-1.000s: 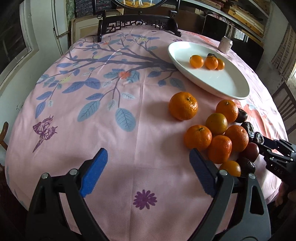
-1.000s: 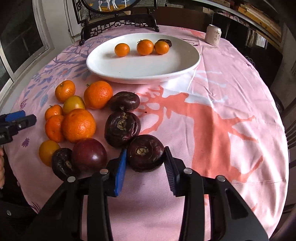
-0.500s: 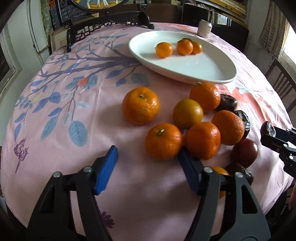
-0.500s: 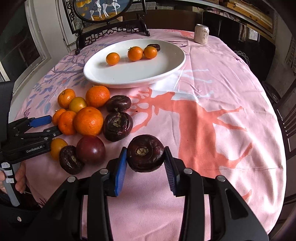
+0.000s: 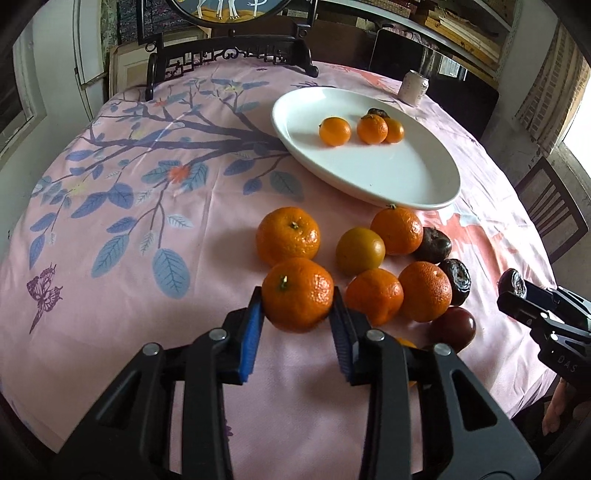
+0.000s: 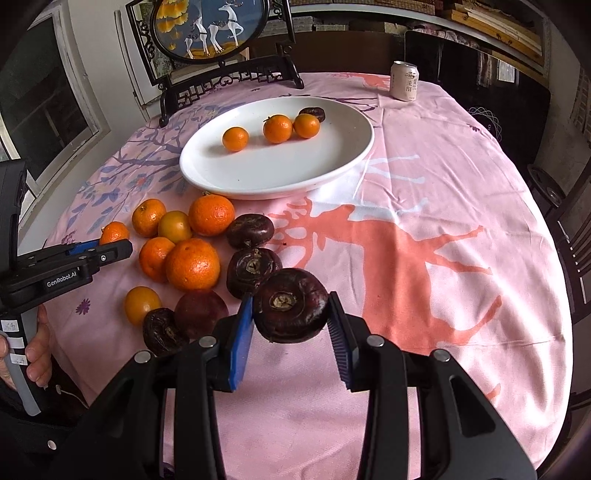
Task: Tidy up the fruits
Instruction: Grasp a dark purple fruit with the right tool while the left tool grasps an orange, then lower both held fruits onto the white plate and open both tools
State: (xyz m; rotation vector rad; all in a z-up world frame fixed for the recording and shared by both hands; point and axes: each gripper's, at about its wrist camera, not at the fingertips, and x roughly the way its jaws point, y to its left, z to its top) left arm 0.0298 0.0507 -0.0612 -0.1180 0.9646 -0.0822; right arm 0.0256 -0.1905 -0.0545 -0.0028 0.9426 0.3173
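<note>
My left gripper point(image 5: 297, 300) has its jaws closing on an orange mandarin point(image 5: 295, 288) at the near edge of the fruit pile, and both blue pads press its sides. Several more mandarins point(image 5: 373, 301) and dark purple fruits point(image 5: 432, 245) lie close behind it on the pink cloth. My right gripper point(image 6: 290, 308) is shut on a dark purple round fruit point(image 6: 290, 306), held above the cloth beside the pile. The white oval plate point(image 6: 277, 173) beyond carries three small oranges point(image 6: 277, 128) and one dark fruit point(image 6: 312, 112).
A drink can point(image 6: 404, 81) stands behind the plate, and a framed deer screen point(image 6: 210, 29) sits at the table's far edge. A wooden chair point(image 5: 550, 210) is at the right. A hand point(image 6: 37, 347) holds the left gripper's handle.
My left gripper swung over to the pile and went from wide open to gripping the near mandarin. The right gripper kept its dark fruit and rose off the cloth.
</note>
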